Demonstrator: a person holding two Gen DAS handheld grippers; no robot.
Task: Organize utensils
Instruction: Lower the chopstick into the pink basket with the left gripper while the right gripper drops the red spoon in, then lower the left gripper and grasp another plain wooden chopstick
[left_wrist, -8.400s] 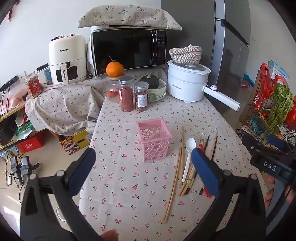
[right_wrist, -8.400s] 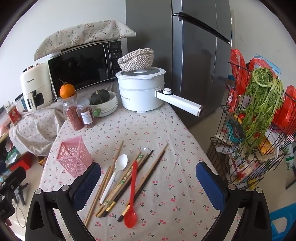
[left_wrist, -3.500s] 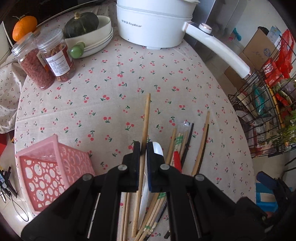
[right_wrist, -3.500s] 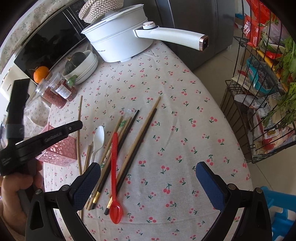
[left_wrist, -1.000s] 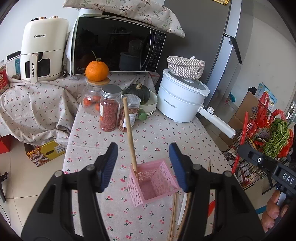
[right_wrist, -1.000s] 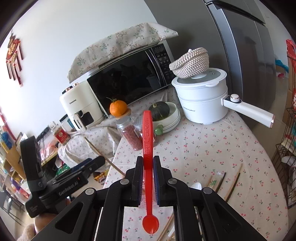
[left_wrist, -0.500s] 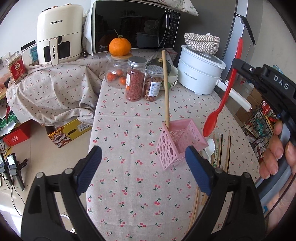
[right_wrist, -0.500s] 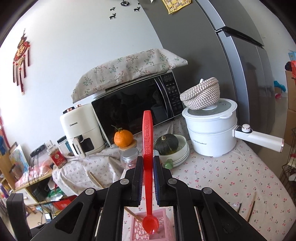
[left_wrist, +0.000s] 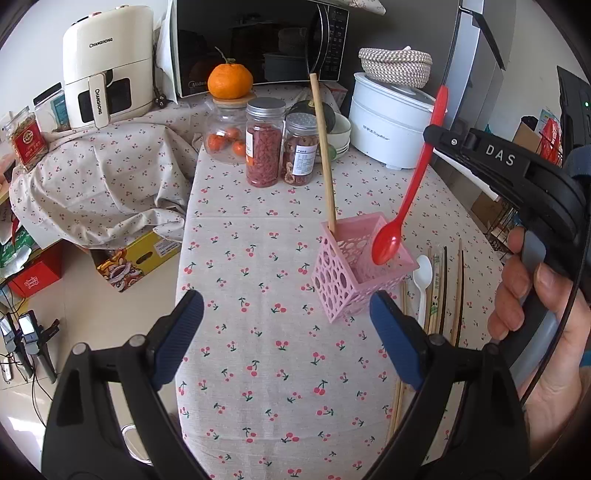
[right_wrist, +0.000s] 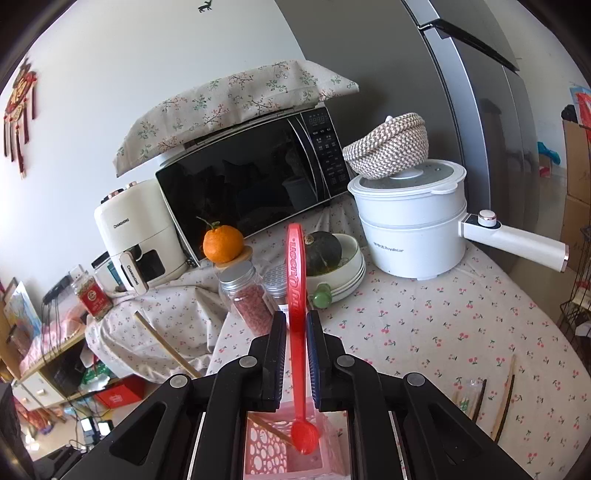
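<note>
Left claw (left_wrist: 286, 325): spread wide, nothing between its blue pads, hovering above the cherry-print counter (left_wrist: 258, 258).

Right claw (right_wrist: 295, 330): jaws opening; the red spoon (right_wrist: 297, 295) hangs between the pads, handle up and bowl down. In its own view a thin gap shows on each side of the handle, so the pads no longer seem to press it. A hand (left_wrist: 532, 291) carries this claw, seen at the right of the left claw's view.

Red spoon, seen from the left claw: ahead and to the right, tilted, its bowl at the mouth of the pink basket (left_wrist: 347, 280).

Pink basket: ahead of the left claw's right pad, directly below the right claw. One wooden chopstick (left_wrist: 323, 155) stands in its far-left corner, leaning slightly.

Still flat on the counter, right of the basket and beside the left claw's right pad: white spoon (left_wrist: 423, 280) and several chopsticks (left_wrist: 458, 291).

Beyond the basket: two jars (left_wrist: 264, 144), white pot (left_wrist: 391, 122), microwave (left_wrist: 258, 40).
</note>
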